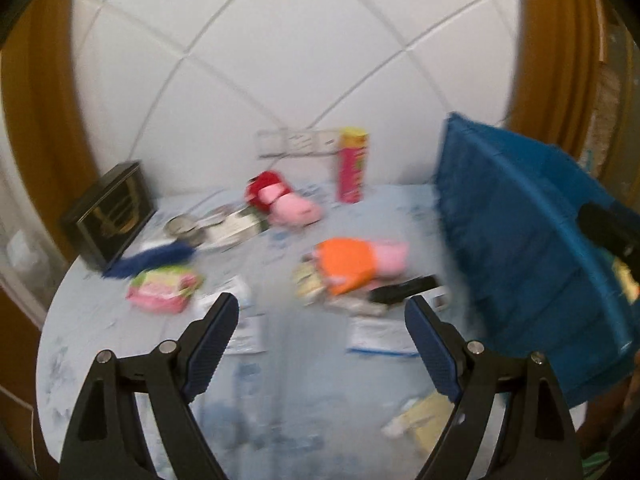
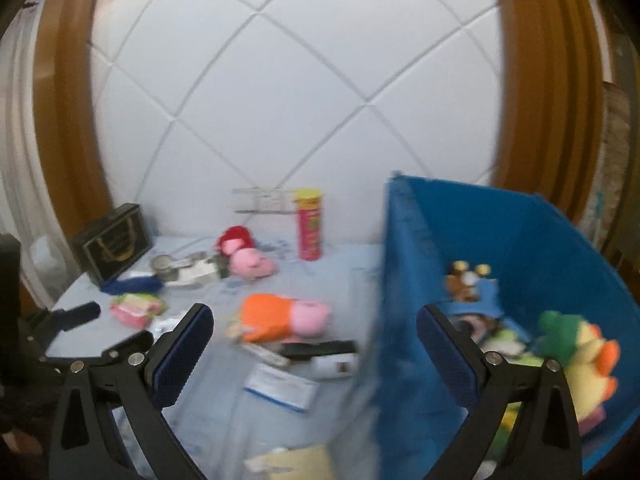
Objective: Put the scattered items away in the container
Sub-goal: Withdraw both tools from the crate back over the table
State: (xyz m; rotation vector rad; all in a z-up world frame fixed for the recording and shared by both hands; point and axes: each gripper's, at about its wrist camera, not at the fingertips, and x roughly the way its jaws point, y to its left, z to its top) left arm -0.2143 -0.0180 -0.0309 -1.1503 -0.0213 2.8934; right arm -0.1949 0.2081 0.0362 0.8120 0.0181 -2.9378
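Observation:
A blue bin point(image 1: 528, 240) stands at the table's right; in the right wrist view the blue bin point(image 2: 552, 248) holds several plush toys, among them a yellow and green one point(image 2: 580, 352). A pink plush in orange point(image 1: 360, 264) point(image 2: 284, 316) lies mid-table, with a black remote point(image 1: 404, 290) point(image 2: 320, 348) in front of it. A pink plush in red point(image 1: 280, 200) point(image 2: 244, 256) lies farther back. My left gripper point(image 1: 322, 316) is open and empty above the table. My right gripper point(image 2: 314, 330) is open and empty by the bin's left wall.
A red and yellow tube can point(image 1: 353, 166) point(image 2: 309, 224) stands at the back. A black box point(image 1: 108, 216) point(image 2: 112, 242) is at the left, with a pink packet point(image 1: 162, 288), a blue cloth point(image 1: 152, 258) and a metal tin point(image 1: 182, 226). Papers point(image 1: 380, 336) lie scattered on the round table point(image 1: 288, 380).

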